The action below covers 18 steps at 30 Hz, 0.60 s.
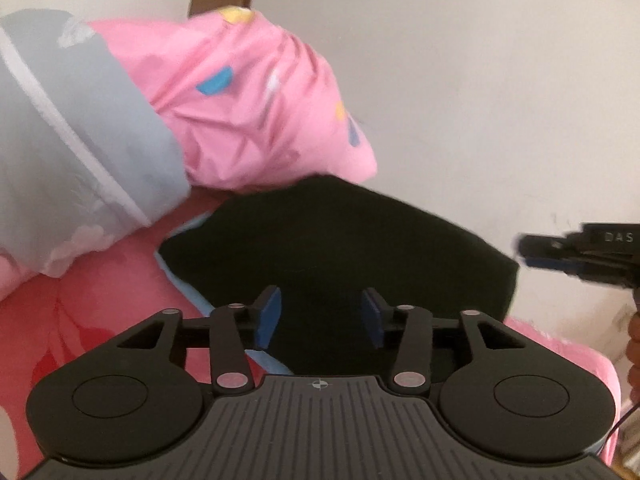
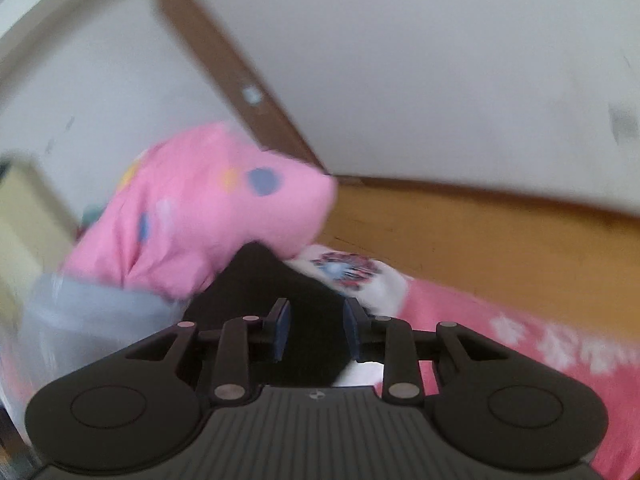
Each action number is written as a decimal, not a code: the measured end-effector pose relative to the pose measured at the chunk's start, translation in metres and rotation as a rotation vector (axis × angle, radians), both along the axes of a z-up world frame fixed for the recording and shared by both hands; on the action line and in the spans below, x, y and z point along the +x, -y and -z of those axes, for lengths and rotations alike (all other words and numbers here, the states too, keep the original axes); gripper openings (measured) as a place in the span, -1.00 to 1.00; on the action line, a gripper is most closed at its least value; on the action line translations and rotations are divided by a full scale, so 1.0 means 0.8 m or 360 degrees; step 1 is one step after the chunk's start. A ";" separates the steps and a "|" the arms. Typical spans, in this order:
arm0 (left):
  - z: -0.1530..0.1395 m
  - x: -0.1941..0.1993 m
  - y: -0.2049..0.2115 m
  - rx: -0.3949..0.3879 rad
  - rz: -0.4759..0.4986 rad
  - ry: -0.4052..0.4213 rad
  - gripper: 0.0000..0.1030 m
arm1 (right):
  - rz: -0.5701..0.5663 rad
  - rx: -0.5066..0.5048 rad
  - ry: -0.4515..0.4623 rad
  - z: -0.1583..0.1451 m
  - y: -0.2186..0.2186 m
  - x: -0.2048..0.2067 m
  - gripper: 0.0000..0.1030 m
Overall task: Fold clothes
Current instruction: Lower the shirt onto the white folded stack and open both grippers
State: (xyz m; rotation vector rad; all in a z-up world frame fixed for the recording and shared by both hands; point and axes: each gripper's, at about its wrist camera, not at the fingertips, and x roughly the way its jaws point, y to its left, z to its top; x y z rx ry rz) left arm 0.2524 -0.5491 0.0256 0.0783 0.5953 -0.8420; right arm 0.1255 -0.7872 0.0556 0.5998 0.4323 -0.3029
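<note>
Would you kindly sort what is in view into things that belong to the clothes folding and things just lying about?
Belongs to the job:
- black folded cloth garment
- left gripper
- right gripper

Just lying about:
- pink patterned quilt bundle
- grey and white quilt edge
- white printed cloth
- red-pink floral bedsheet

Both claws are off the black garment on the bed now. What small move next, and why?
Probably lower the left claw onto the near edge of the folded black fabric garment. Its jaws stand apart with nothing between them, and the dark cloth lies directly below.

White wall [image 2: 440,60], brown wooden post [image 2: 224,68], wooden headboard [image 2: 480,236].
</note>
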 end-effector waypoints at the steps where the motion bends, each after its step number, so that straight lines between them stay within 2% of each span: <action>1: 0.002 -0.003 0.004 0.0024 0.0009 0.0001 -0.08 | -0.0047 -0.0071 -0.0030 -0.001 -0.014 0.008 -0.39; 4: 0.012 -0.011 0.008 0.0107 -0.0013 0.0026 -0.05 | -0.0144 -0.0237 -0.0133 0.008 -0.049 0.028 -0.39; 7: 0.007 -0.020 -0.002 0.0167 -0.0047 0.0018 -0.05 | -0.0108 -0.0228 -0.0260 0.025 -0.059 0.011 -0.39; 9: -0.010 -0.034 -0.021 0.0149 -0.0055 0.0032 -0.03 | -0.0080 -0.0216 -0.0344 0.036 -0.065 -0.001 -0.39; 11: -0.032 -0.052 -0.046 0.0110 -0.0067 0.0054 0.11 | -0.0090 -0.0236 -0.0319 0.028 -0.082 -0.041 -0.34; 13: -0.054 -0.074 -0.080 0.0032 -0.0092 0.0067 0.41 | -0.0101 -0.0298 -0.0287 0.018 -0.104 -0.076 -0.07; 16: -0.084 -0.116 -0.125 -0.0025 -0.0105 0.0076 0.54 | -0.0111 -0.0388 -0.0179 -0.005 -0.143 -0.129 0.21; 18: -0.101 -0.146 -0.150 -0.0033 -0.0107 0.0090 0.65 | -0.0111 -0.0418 -0.0100 -0.021 -0.169 -0.163 0.27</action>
